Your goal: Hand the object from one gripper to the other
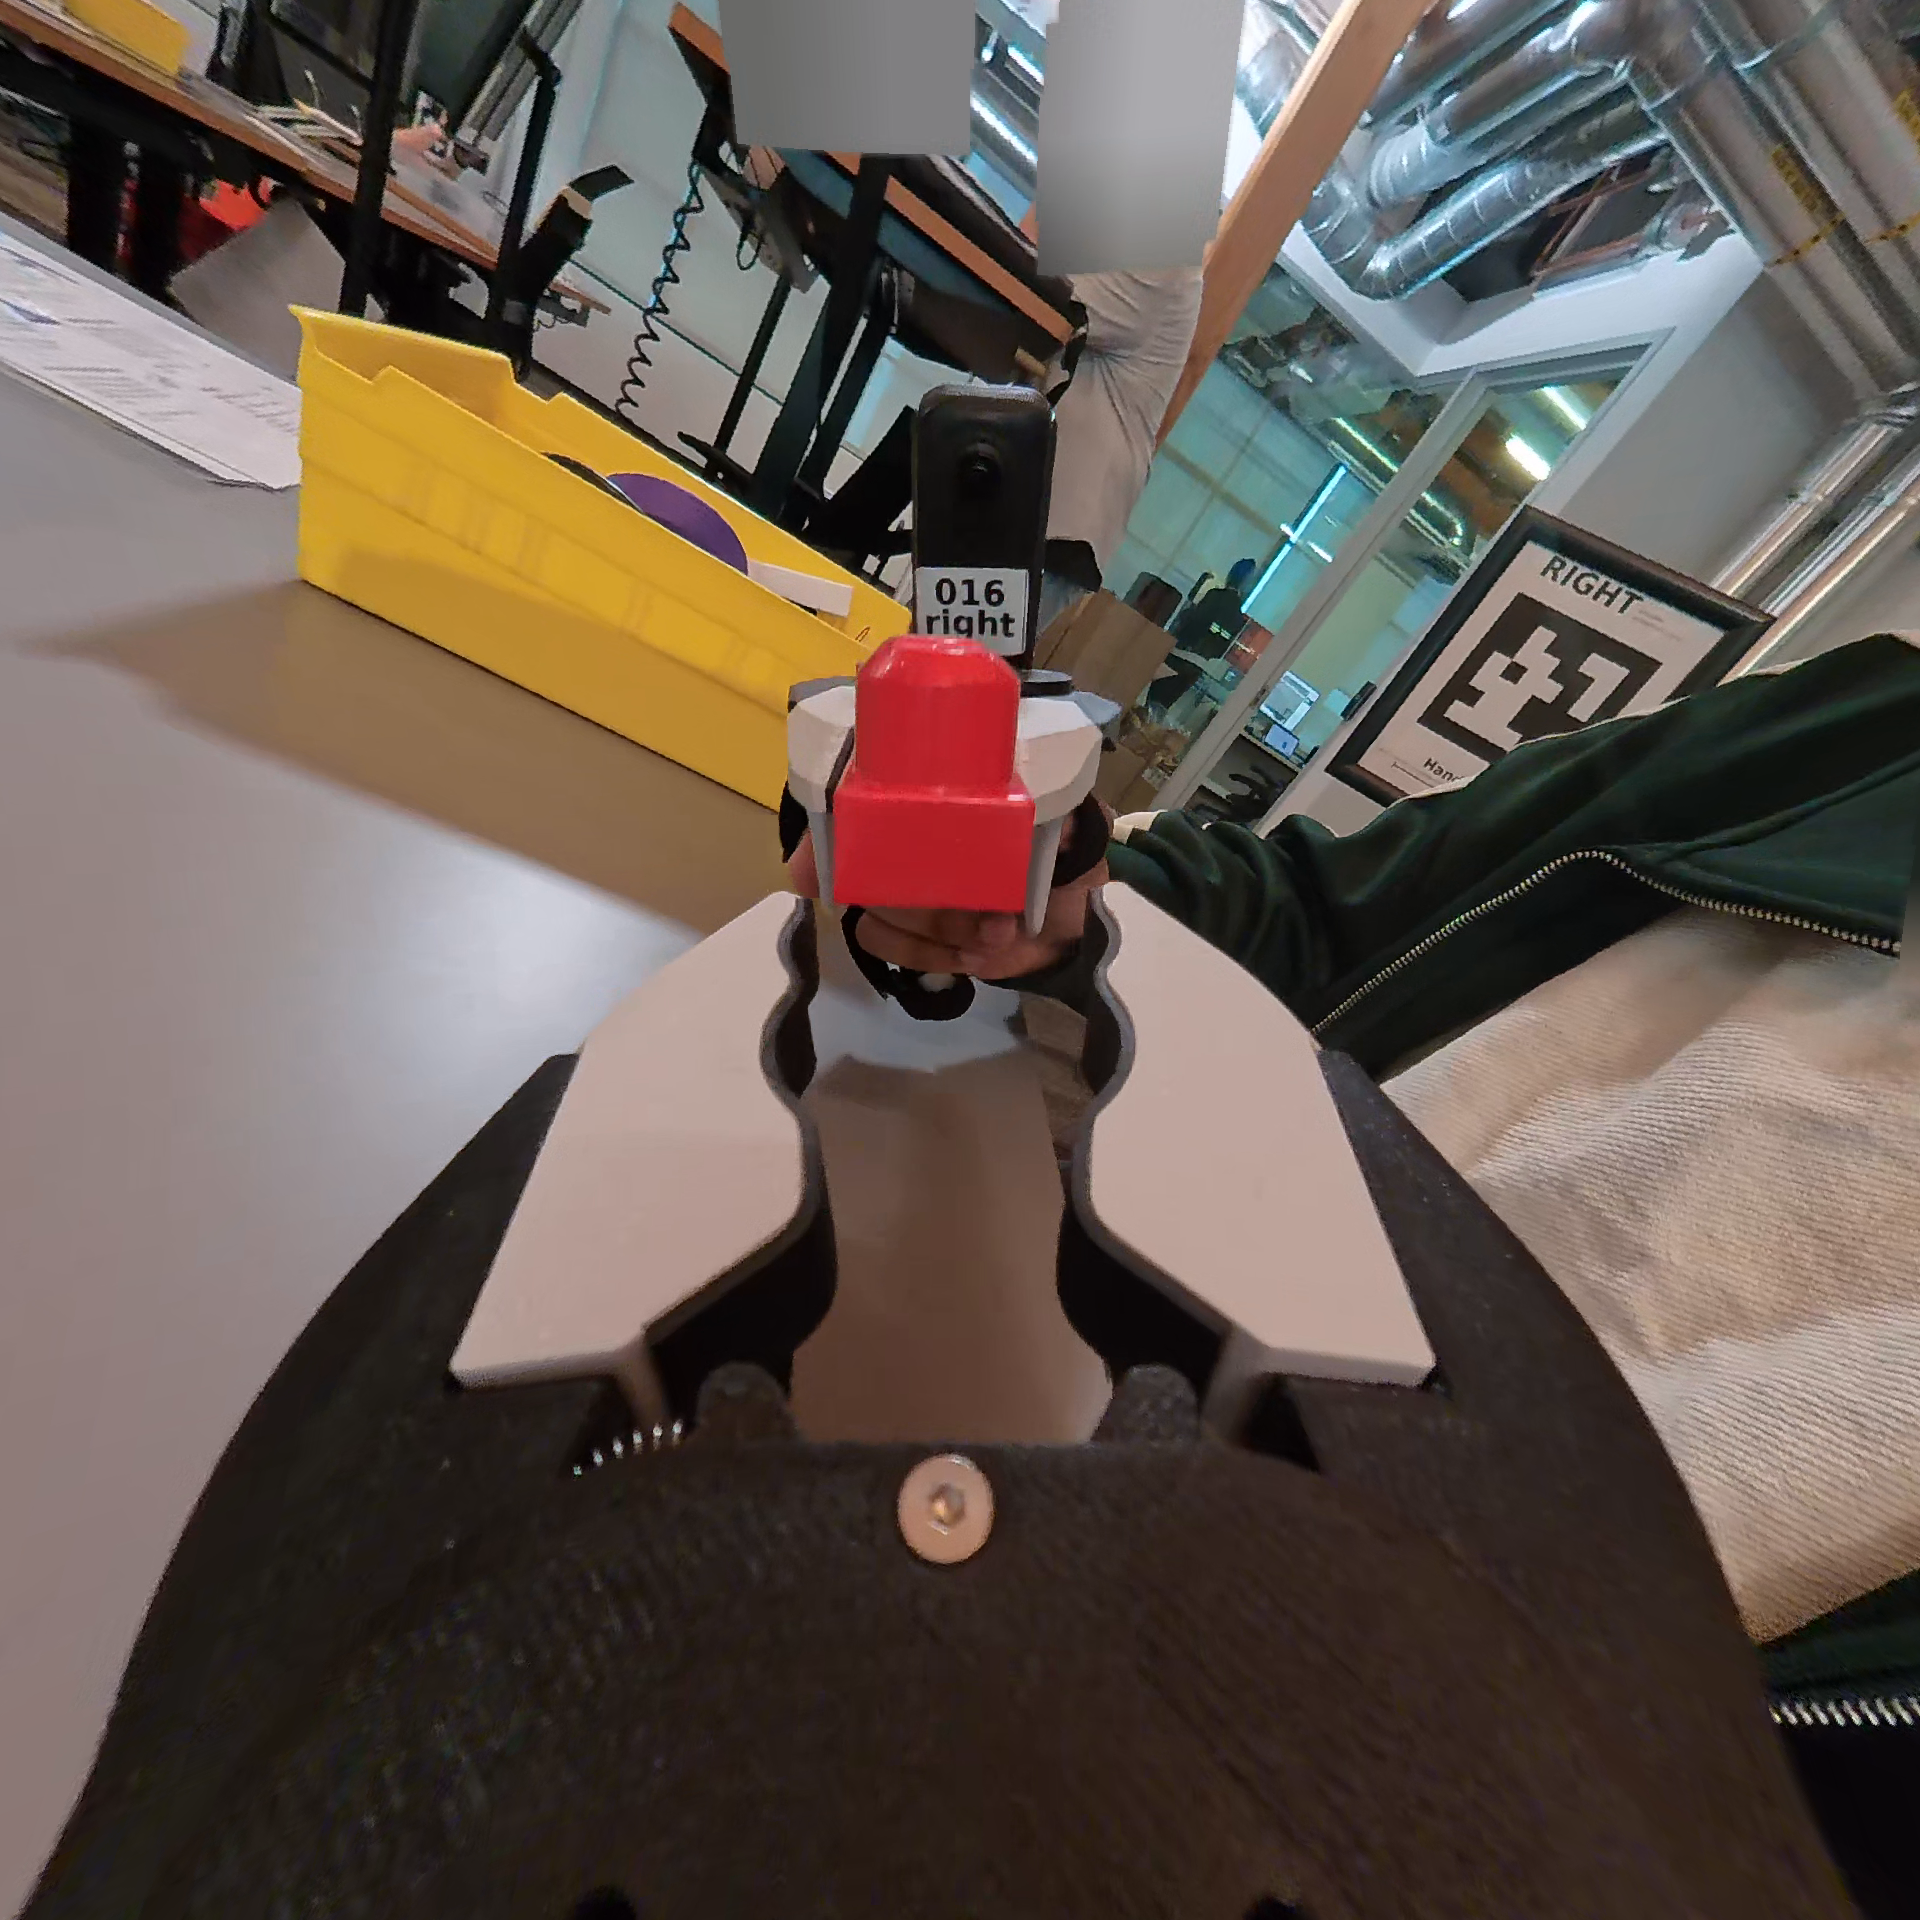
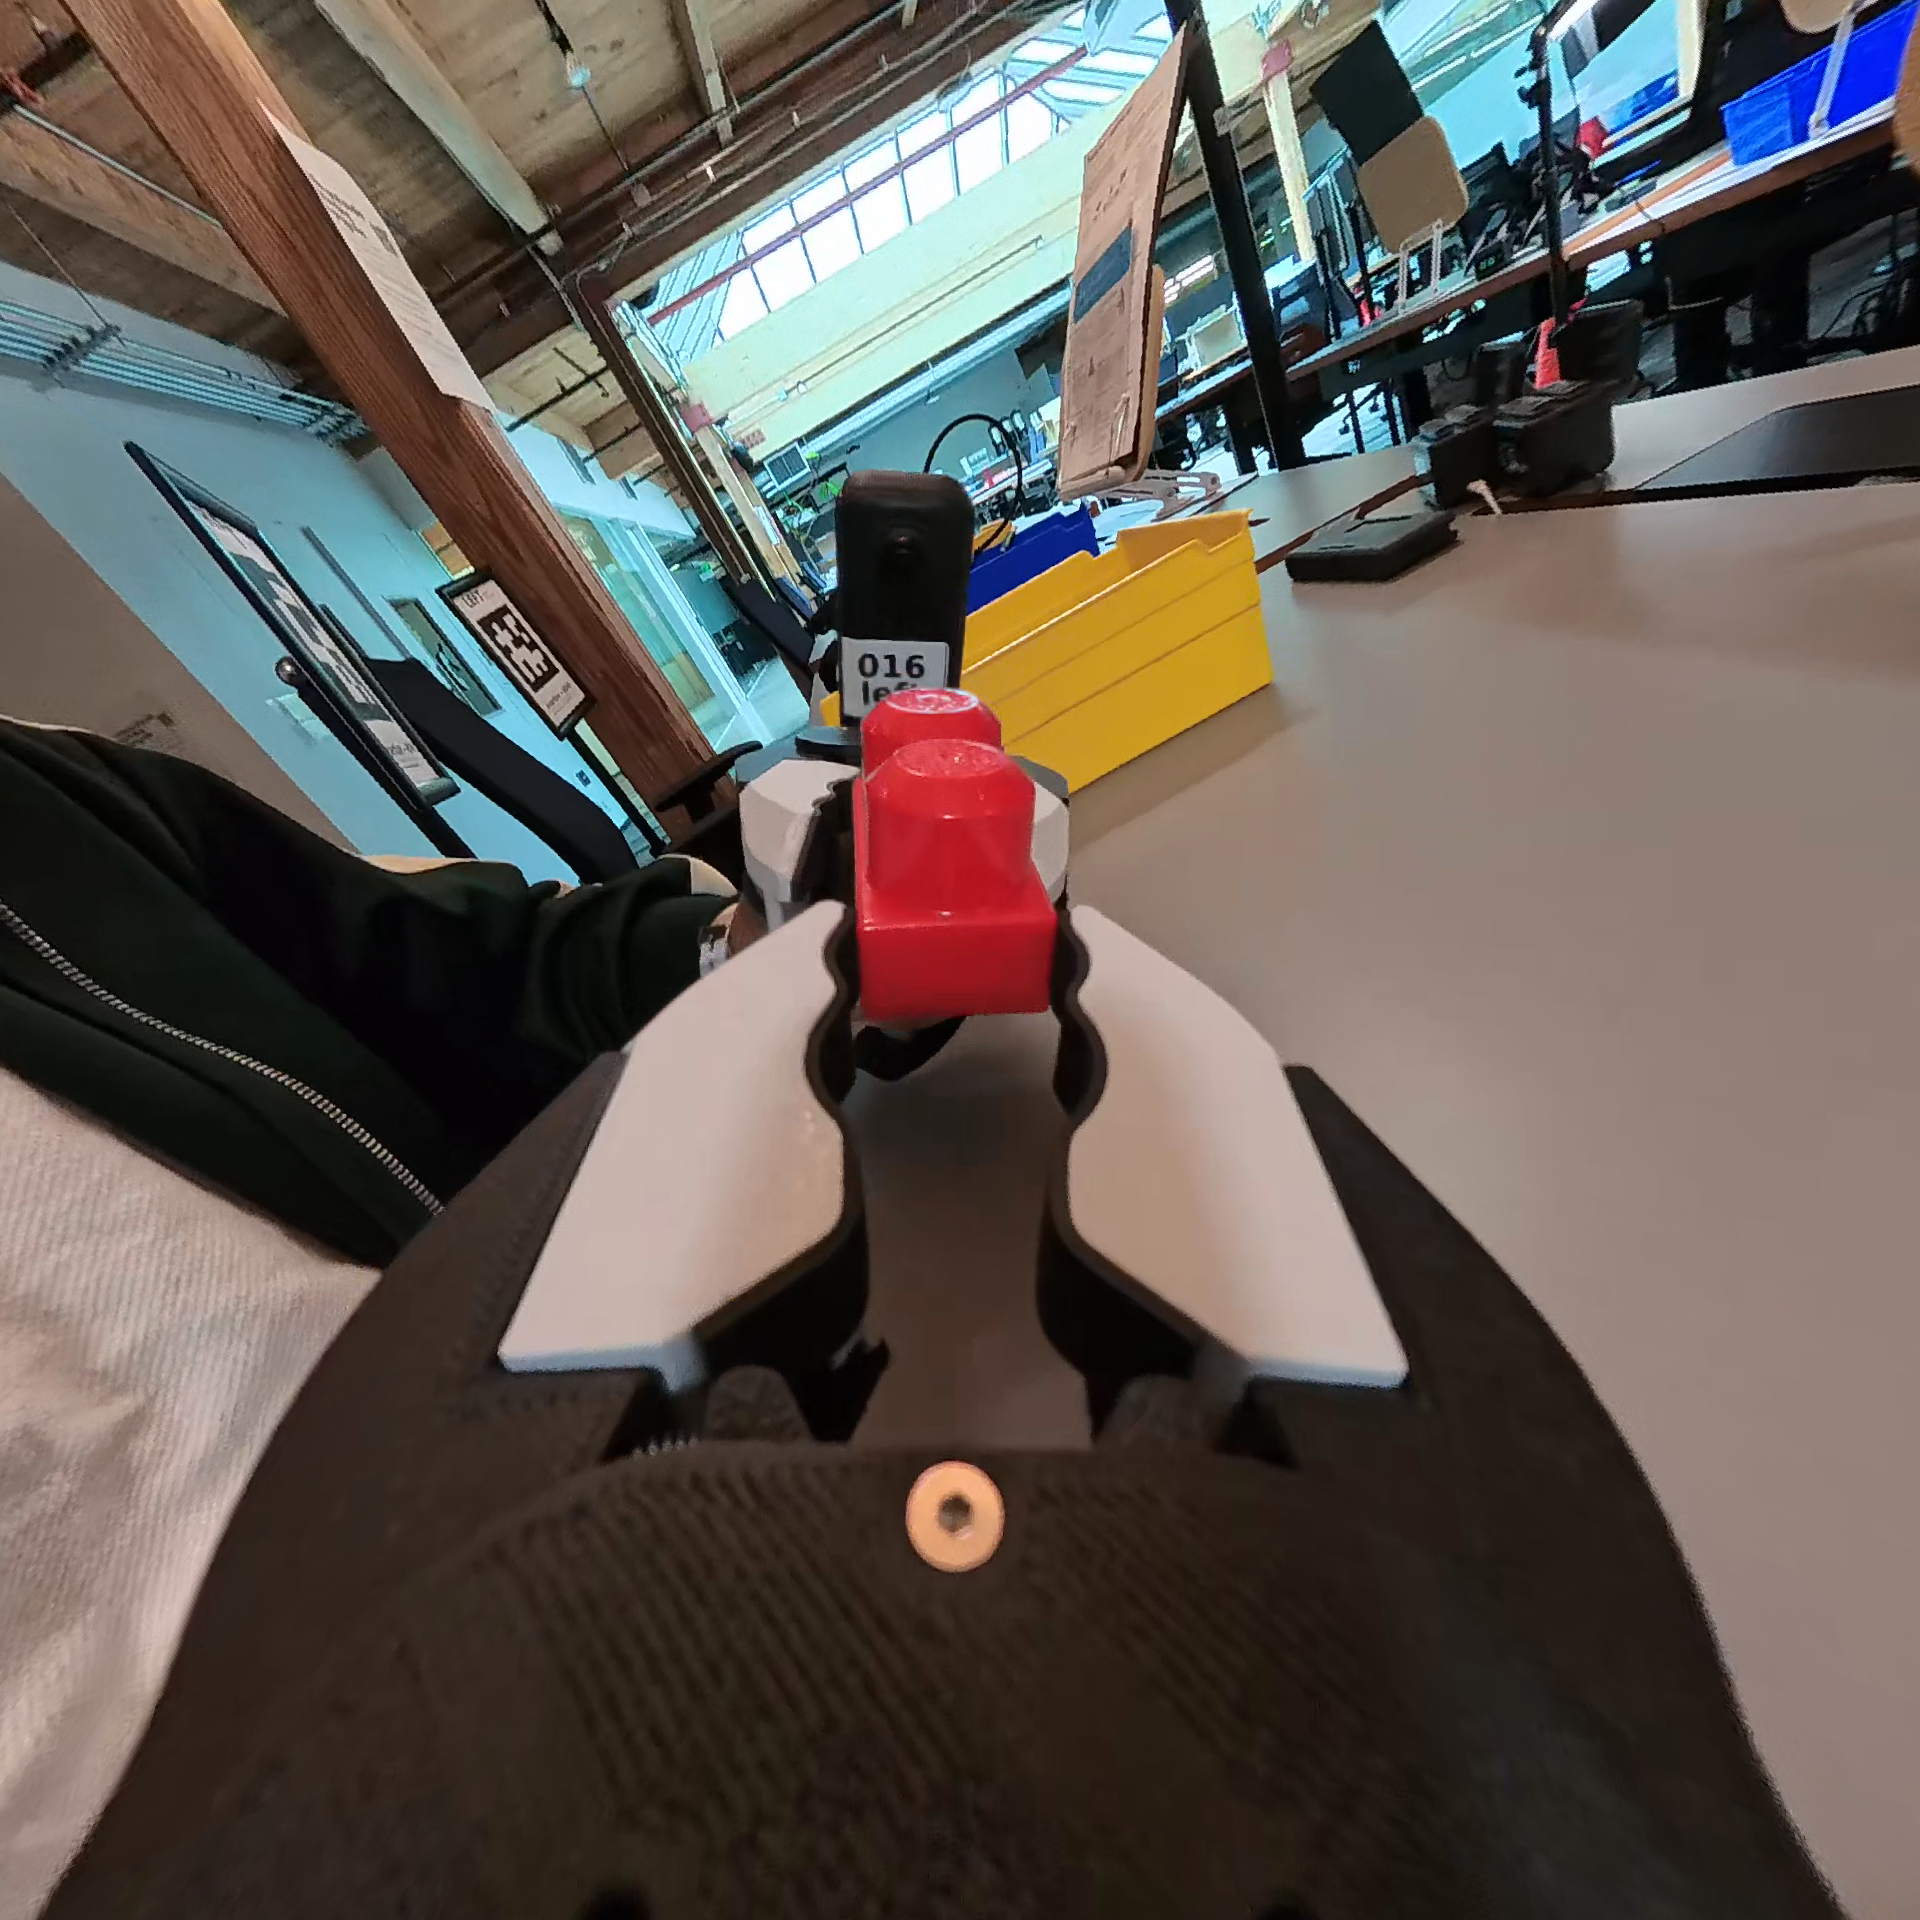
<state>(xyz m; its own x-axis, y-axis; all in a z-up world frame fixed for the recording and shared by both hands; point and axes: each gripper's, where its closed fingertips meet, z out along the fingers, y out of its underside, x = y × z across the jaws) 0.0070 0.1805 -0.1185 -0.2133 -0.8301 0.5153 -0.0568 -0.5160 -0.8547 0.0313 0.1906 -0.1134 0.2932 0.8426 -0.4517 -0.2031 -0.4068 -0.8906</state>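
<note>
red block clamped in right gripper, left gripper spread in front of it

red block (image 2: 948,904) sits between the fingertips of my right gripper (image 2: 951,961), held above the grey table (image 2: 1507,935). in the right wrist view i see its two round studs pointing up, one behind the other, and its square base pressed on both sides by the wavy black inner edges of the white fingers (image 2: 727,1122). the right gripper is therefore clenched on the red block.

in the left wrist view the same block (image 1: 932,784) faces me end-on, flanked by the two thin fingertips of the right gripper (image 1: 935,821), with a hand (image 1: 966,940) visible under it. my left gripper (image 1: 951,935) is released: its fingers (image 1: 665,1143) stand apart with a clear gap, and their tips lie just below and in front of the block. i cannot tell whether they touch it.

yellow bin (image 1: 540,540) rests on the table (image 1: 208,935) beyond the grippers; a purple disc (image 1: 681,520) lies inside it. the same bin (image 2: 1132,634) appears in the right wrist view behind the left gripper (image 2: 800,842). a dark green sleeve (image 1: 1507,862) leads to the right gripper.
</note>
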